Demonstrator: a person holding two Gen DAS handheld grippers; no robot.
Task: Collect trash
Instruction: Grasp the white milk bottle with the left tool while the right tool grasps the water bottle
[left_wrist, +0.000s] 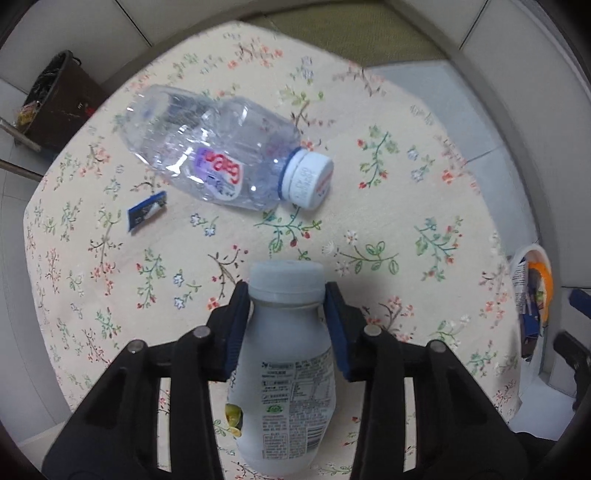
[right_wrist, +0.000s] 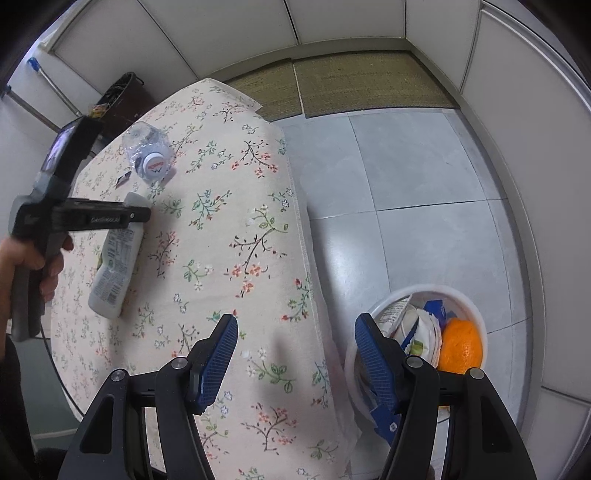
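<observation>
Tablecloth (right_wrist: 221, 258) floral | floor (right_wrist: 406, 184) tiled | left gripper (left_wrist: 284, 295) holding milk bottle (left_wrist: 288, 369) | right gripper (right_wrist: 295, 332) wide

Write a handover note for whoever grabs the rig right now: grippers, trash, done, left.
Left gripper: shut on the white bottle, at its neck; the bottle lies on the table.
Right gripper: open, holding nothing, above the table edge beside the white bin.
Done: the bin on the floor already holds wrappers and an orange.
Left: bin the white bottle, then the clear water bottle lying on its side, and the small blue wrapper scrap next to it.
</observation>
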